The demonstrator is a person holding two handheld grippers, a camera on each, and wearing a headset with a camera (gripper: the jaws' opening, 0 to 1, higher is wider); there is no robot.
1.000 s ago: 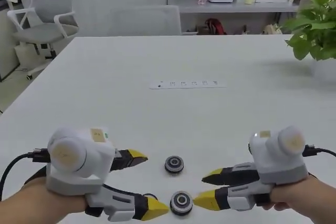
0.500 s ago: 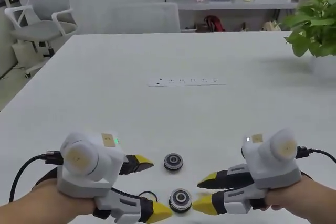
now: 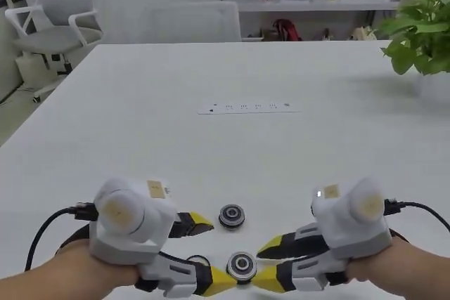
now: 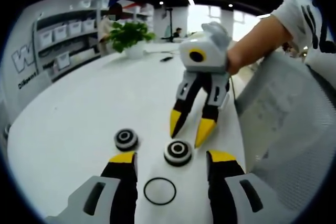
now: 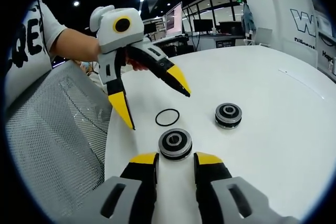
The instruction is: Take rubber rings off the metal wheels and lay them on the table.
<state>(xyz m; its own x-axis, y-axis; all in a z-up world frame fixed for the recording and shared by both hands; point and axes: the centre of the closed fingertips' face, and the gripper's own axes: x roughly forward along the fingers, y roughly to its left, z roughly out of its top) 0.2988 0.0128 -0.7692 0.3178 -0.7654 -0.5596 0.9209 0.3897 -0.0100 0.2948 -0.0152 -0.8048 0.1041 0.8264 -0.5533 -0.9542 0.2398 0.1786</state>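
White, smooth table (image 3: 140,138) runs back to a power strip (image 3: 242,108) in the head view. Close in, the left gripper (image 3: 213,252) and right gripper (image 3: 261,263) point at each other across the near wheel (image 3: 242,265). The far wheel (image 3: 232,216) lies flat just beyond. In the left gripper view its jaws stand wide apart, with a loose ring (image 4: 160,191) lying on the table between them, a thin black hoop that looks limp and light. In the right gripper view its jaws are narrowly apart, and the near wheel sits just ahead of their yellow tips. Each wheel is a squat silver disc with a dark hub and a black band round its rim. They are probably stiff, weighty for their size and apt to skate on this top. The rubber should stretch, so I would pin the metal faces with one gripper and hook the band's edge with one tip of the other.
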